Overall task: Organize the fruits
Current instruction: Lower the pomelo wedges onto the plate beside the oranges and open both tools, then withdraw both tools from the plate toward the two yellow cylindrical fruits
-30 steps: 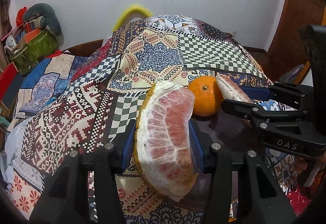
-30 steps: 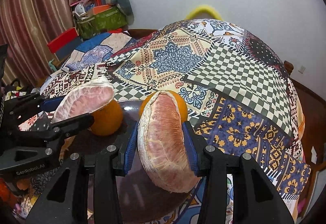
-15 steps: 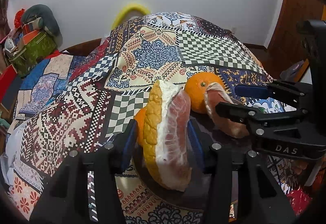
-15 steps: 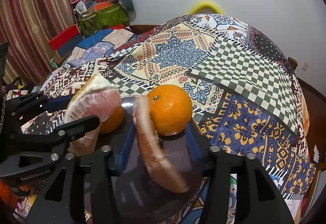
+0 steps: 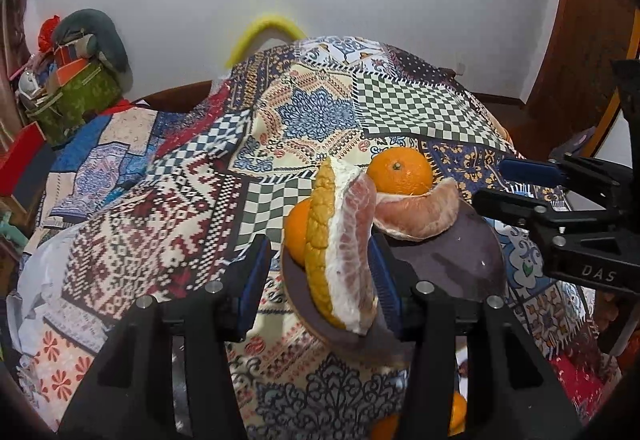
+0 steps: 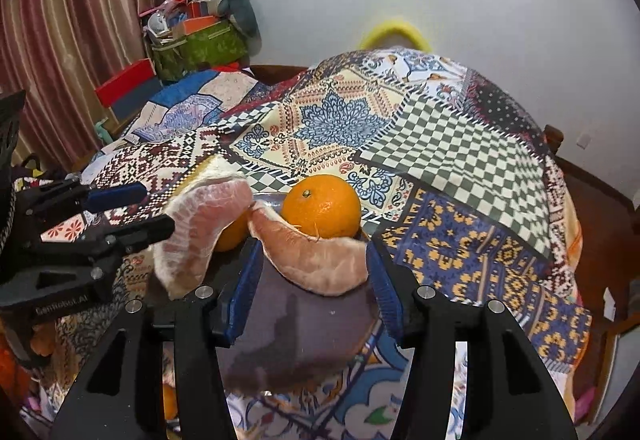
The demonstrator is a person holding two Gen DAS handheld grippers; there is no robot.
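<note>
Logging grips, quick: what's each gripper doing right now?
Left gripper: open; rind wedge stands loose between the jaws.
Right gripper: open, just opened; peeled wedge lies free.

Draped wholly in a patchwork cloth [image 6: 460,143] of checks and floral panels, this surface, so what it is made of cannot be told. Directly on the cloth, near its front edge, a dark round plate [image 6: 304,336]. Just below it, perhaps two oranges [image 5: 456,416], mostly hidden.
</note>
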